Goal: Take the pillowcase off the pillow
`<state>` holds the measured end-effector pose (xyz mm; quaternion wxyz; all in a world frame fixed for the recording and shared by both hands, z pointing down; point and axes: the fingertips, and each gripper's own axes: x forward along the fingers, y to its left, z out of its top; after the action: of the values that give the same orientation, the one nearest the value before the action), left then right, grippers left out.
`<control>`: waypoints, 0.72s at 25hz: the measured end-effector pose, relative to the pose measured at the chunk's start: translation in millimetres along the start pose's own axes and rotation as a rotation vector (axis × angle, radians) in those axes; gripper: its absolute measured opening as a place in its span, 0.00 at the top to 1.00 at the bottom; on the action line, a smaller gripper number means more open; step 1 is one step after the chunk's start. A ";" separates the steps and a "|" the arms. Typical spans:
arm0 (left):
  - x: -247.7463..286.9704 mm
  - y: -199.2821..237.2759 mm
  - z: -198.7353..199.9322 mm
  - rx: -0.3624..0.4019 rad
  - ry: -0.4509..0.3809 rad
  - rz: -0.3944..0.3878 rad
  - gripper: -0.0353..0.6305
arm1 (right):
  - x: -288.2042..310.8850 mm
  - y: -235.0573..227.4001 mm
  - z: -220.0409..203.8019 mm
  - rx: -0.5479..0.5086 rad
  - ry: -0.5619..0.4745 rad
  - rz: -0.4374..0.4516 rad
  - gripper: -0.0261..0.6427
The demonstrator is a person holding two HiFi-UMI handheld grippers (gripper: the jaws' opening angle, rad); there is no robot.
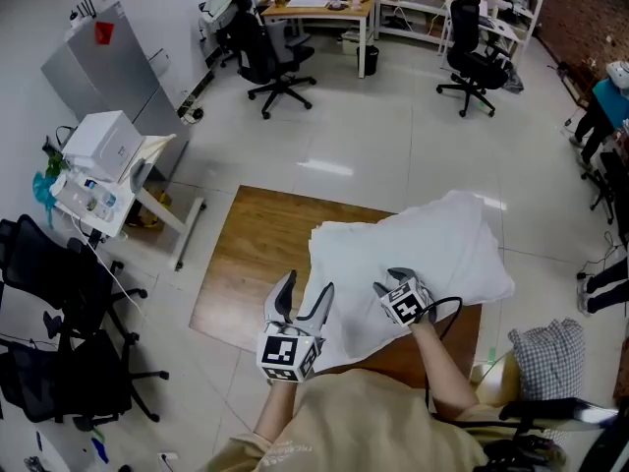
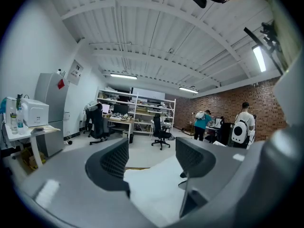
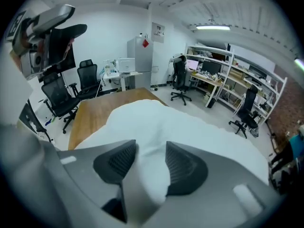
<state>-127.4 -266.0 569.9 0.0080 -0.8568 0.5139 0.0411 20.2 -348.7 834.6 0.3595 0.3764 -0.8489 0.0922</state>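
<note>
As the head view looked down, we found the pillow [image 1: 423, 244] cased, on the table [image 1: 246, 264]. Left gripper view: left gripper [image 2: 151, 161] stood half open, empty. Right gripper view: right gripper [image 3: 151, 163] pinched a pillowcase [image 3: 190, 127] fold. First grab, we judged; next, left must pin the pillow.

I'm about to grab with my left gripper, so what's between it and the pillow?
Nothing. The left gripper has open fingers with only air before the white pillow, as the left gripper view shows; the head view agrees.
</note>
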 end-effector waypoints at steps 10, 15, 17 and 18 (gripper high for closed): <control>2.8 7.5 -9.6 -0.001 0.012 0.003 0.50 | -3.5 -11.7 5.3 0.068 -0.067 0.000 0.96; 3.4 10.9 -7.5 -0.007 0.014 0.001 0.50 | -42.6 -15.5 41.7 0.129 -0.183 0.003 0.96; 5.6 11.3 -7.9 -0.010 0.015 0.001 0.50 | -62.1 -21.0 56.4 0.159 -0.240 0.002 0.96; 5.9 12.1 -8.4 -0.012 0.016 0.001 0.50 | -72.5 -22.9 64.3 0.175 -0.272 0.004 0.96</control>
<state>-134.8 -277.4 578.2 -0.0011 -0.8570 0.5140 0.0374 34.8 -350.7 736.1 0.2068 0.4137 -0.8792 0.1146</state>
